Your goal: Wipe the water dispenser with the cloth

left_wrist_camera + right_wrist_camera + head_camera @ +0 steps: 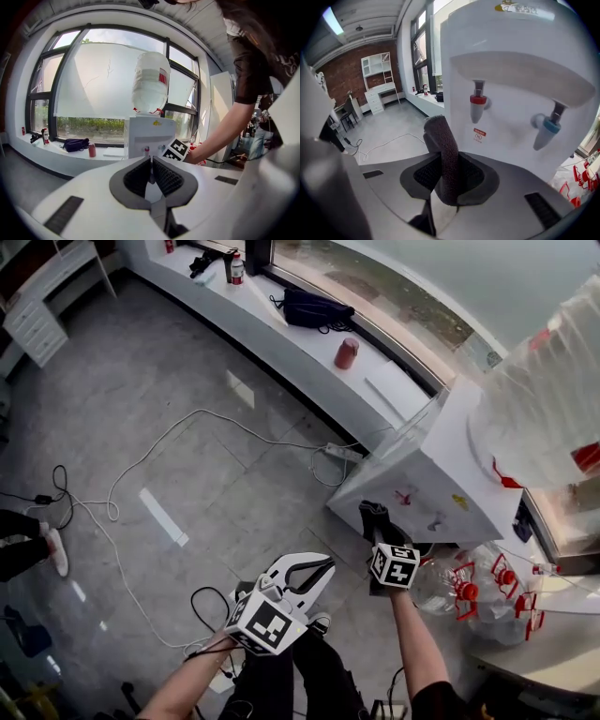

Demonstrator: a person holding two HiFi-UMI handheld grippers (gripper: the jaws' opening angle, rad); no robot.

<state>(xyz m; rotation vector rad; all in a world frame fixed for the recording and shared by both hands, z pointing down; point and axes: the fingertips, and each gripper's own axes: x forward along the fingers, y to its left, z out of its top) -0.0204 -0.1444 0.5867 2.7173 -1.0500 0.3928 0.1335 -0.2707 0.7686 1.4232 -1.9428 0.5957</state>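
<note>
Right tongs [447, 166] clamped on dark cloth [446, 154]; the cloth is a rolled strip standing up out of the jaws, pinched between both pads at its lower end. Cloth's free end points at the front of the white water dispenser [511, 61], low and left of the red tap [477, 105]; blue tap [546, 129] further right. Cloth is very close to the front panel, contact can't be confirmed. In the head view, the right tongs are held out by a bare forearm just under the dispenser's front bottom edge.

Left tongs [151, 161] closed, pads together, nothing between them. They sit near the person's body, left of and well apart from the dispenser, aimed toward it; the left gripper view shows the dispenser front-on in the distance with the right marker cube [176, 149] beside it.

Dispenser stands at the right of the scene with a large clear bottle [544, 399] upside down on top. Far side: long white desk [300, 348] along the window, with a dark bag [314, 307] and a red can [346, 352] on it. White cable [187, 427] loops over the grey floor. Clear bottles with red caps [469, 587] lie on the floor near right.
</note>
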